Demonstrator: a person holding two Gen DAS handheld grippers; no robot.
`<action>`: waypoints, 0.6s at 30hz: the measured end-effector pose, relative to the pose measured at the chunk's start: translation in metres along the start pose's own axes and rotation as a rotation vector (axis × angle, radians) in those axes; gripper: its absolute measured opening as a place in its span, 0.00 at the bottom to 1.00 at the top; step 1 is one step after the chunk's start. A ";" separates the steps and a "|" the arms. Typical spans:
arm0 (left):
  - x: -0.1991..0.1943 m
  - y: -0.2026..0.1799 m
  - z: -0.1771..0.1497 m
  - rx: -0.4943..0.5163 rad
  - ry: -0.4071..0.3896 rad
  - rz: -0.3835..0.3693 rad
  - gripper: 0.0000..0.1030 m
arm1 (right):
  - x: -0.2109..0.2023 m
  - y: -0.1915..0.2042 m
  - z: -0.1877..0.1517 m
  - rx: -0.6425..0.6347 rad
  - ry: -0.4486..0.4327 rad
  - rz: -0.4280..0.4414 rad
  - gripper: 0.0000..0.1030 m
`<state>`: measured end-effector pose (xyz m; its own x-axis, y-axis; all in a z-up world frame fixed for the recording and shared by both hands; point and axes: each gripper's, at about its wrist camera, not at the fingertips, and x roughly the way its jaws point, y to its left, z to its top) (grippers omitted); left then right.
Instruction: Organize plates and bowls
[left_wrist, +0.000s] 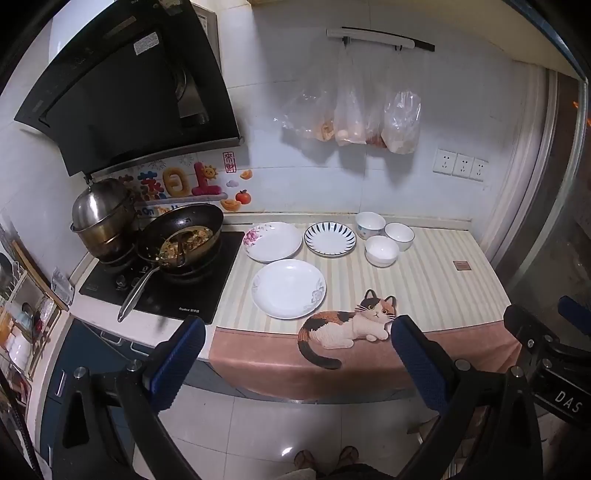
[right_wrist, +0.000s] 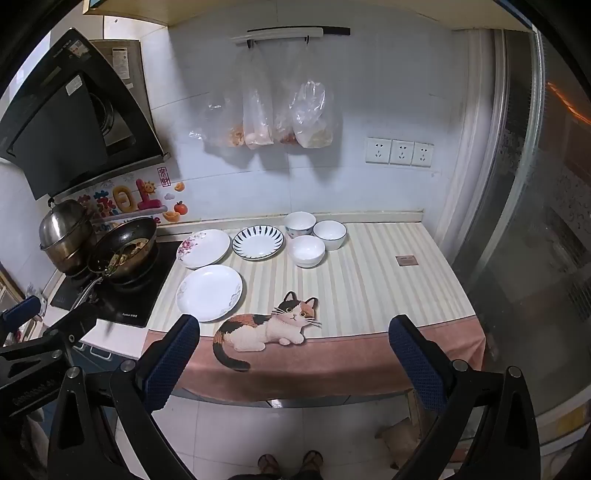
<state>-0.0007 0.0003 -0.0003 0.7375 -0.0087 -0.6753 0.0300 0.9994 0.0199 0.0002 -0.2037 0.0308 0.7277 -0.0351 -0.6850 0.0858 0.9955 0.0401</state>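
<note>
You held both tools back from the desk's (right_wrist: 369, 347) front edge, clear of everything. The left gripper (left_wrist: 297, 360) and right gripper (right_wrist: 293, 354) had jaws spread wide, holding nothing, likely readied for a first pick. Beyond, a white plate (right_wrist: 209, 292) lay mid-desk toward the stove-side edge. Along the back edge sat two plates (right_wrist: 257, 242) and three bowls (right_wrist: 306, 251), unstacked.

Three plates (right_wrist: 209, 292), three bowls (right_wrist: 306, 250) on counter (right_wrist: 388, 288)
</note>
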 end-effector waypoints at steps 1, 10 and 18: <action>0.000 0.000 0.000 0.001 0.004 0.001 1.00 | 0.000 0.000 0.000 -0.002 0.008 -0.003 1.00; -0.007 -0.006 0.005 0.000 0.000 0.002 1.00 | -0.009 0.001 0.001 0.010 0.008 0.021 1.00; -0.011 -0.001 0.006 -0.001 -0.006 0.002 1.00 | -0.009 -0.003 0.001 0.023 0.010 0.034 1.00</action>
<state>-0.0047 -0.0009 0.0116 0.7414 -0.0072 -0.6711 0.0284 0.9994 0.0207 -0.0066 -0.2062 0.0375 0.7234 0.0001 -0.6905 0.0768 0.9938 0.0806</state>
